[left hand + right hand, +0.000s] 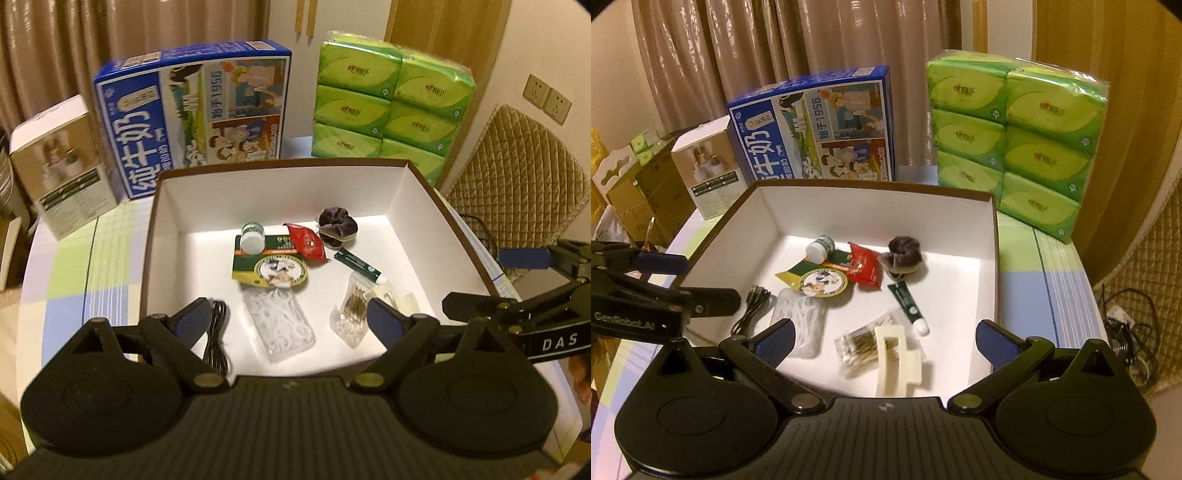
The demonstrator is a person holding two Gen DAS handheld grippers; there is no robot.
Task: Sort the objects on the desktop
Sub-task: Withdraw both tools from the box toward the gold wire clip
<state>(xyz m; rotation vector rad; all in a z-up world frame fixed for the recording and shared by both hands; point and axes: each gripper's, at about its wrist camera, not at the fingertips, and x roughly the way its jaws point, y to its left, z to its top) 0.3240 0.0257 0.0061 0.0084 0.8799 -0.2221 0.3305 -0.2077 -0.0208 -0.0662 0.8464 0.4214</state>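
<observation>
Every small item lies inside the white box [280, 184] on the table [74, 266]: cable [218, 332] near left, clear pack [279, 325], cotton swabs [864, 347], cream hair clip [897, 363] nearest the right tool [884, 338], tube [907, 302], scrunchie [905, 254] far. The left tool [284, 321] and right tool both stand released, nothing between their fingers, tilted down over the box's near edge. Nothing outside the box seems left to sort, so the task looks close to done.
</observation>
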